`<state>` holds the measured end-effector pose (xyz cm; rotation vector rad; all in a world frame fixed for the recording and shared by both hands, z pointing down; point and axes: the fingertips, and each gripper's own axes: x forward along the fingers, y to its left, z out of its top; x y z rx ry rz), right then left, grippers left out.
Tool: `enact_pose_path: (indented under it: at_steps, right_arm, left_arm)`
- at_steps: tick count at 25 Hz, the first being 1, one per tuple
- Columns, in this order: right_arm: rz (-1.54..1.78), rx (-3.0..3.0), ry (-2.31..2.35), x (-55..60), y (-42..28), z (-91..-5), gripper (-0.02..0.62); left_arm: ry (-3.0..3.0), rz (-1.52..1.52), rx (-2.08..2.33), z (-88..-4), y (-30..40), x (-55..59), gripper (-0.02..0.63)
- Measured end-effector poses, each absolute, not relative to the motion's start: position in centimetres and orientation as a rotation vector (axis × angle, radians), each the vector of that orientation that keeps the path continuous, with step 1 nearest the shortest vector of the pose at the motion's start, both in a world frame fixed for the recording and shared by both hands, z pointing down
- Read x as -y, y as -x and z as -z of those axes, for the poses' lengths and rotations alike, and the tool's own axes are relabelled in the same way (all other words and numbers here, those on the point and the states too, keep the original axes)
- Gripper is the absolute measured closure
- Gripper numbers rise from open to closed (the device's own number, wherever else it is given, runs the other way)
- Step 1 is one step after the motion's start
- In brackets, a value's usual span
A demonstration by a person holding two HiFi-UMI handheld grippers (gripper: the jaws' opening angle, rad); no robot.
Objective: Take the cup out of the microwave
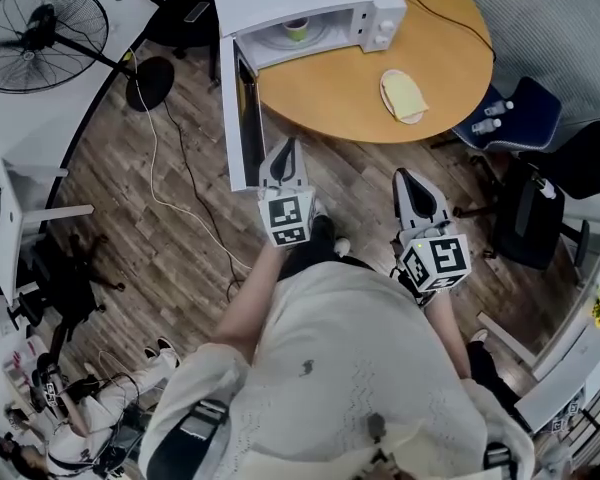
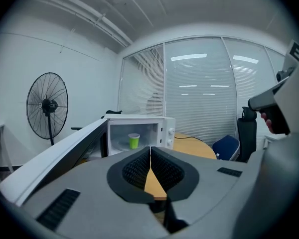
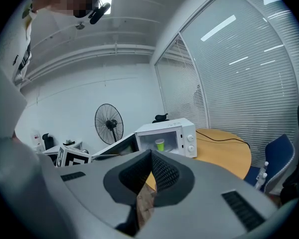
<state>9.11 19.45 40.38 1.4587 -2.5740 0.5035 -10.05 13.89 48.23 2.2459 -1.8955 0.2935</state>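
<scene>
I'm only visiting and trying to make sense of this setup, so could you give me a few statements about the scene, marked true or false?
1. The microwave has its door open. True.
2. The green cup stands out on the table. False: it stands inside the microwave.
3. The left gripper and the right gripper both have their jaws together, with nothing between them. True.
4. The fan stands on the table beside the microwave. False: it stands on the floor, off to the left of the table.
</scene>
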Motion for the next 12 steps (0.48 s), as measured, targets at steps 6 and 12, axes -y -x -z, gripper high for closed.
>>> enact_pose_path:
  at_steps: [6, 12]
  right_arm:
    - [-0.491, 2.564, -1.471, -16.2, -9.0, -40.5, 0.588]
    - [-0.48, 2.563, -1.49, -12.9, -8.3, -40.2, 0.586]
  left_arm:
    - [-2.29, -0.278, 1.885, -47.7, 10.1, -10.9, 0.584]
    - [-2.315, -0.269, 1.861, -47.4, 10.7, -8.6, 0.584]
